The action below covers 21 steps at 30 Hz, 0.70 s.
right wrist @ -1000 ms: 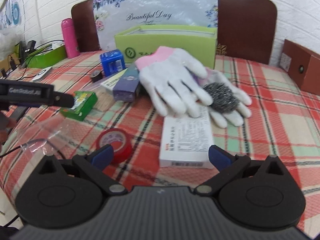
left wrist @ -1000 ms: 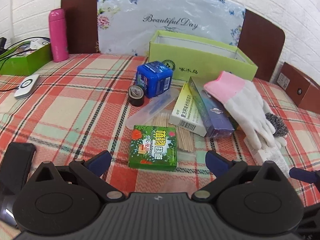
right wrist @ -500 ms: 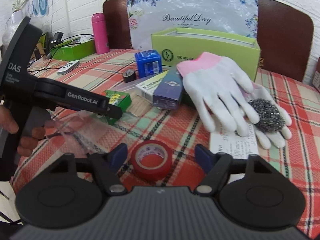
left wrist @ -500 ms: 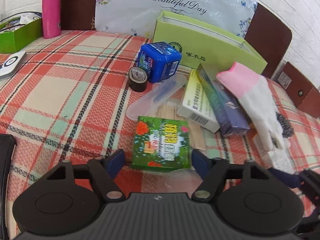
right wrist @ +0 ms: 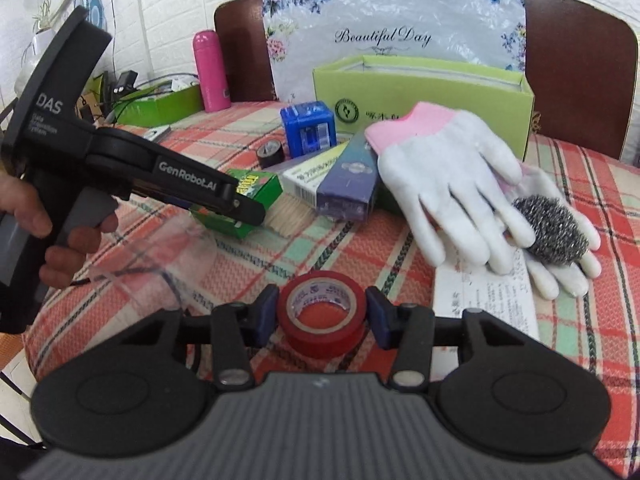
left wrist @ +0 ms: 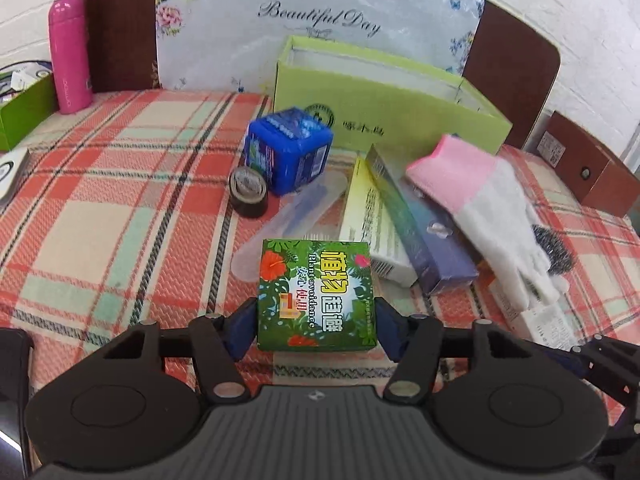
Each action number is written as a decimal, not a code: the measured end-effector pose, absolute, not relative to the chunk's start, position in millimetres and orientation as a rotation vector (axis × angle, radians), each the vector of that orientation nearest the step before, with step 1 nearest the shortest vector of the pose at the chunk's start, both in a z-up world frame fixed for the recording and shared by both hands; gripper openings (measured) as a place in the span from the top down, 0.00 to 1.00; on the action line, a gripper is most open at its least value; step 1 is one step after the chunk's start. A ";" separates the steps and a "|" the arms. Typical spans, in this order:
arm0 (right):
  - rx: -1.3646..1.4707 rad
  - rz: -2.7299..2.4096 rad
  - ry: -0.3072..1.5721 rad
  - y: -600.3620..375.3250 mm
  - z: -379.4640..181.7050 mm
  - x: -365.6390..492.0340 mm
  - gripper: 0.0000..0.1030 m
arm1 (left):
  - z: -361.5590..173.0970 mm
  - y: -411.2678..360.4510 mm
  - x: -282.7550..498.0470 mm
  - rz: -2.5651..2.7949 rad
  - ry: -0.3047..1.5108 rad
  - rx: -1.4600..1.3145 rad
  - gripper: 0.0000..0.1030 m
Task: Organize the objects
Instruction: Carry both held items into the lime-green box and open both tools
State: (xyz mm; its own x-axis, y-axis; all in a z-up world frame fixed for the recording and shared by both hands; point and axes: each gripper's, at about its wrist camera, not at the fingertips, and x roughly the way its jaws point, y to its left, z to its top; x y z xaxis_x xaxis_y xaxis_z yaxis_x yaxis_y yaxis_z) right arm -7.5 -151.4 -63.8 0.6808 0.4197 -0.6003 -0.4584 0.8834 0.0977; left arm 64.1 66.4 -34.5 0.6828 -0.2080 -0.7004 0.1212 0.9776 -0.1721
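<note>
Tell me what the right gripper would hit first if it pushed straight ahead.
The red tape roll, already between the right gripper's closing jaws. Past it lies bare plaid cloth, then probably the purple box; depth is unclear.

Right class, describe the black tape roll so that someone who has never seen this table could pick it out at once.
Start at the big open lime-green box at the back of the checked tablecloth. Directly before it stands a blue cube-shaped box, and the black tape roll lies against that cube's near left corner. It is small, dark and lying flat, unlike the larger red tape roll near the table's front edge.
</note>
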 end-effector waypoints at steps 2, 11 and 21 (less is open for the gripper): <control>-0.066 0.495 0.630 -153.9 -55.5 -6.1 0.55 | -22.9 65.8 63.7 -0.198 0.768 -0.120 0.39; -0.064 0.465 0.495 -171.3 -14.1 32.1 0.55 | 23.0 49.2 92.9 -0.258 0.651 -0.121 0.39; -0.005 0.376 0.453 -193.3 11.4 124.3 0.55 | 54.8 39.5 162.2 -0.253 0.609 -0.157 0.39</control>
State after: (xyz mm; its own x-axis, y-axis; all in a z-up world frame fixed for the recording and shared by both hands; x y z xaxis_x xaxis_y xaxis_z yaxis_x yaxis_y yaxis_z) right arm 124.3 -193.3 11.4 0.8315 0.3538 -0.4282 -0.3561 0.9312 0.0777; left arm 162.2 39.5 54.8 0.7908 -0.2803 -0.5441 0.1886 0.9573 -0.2191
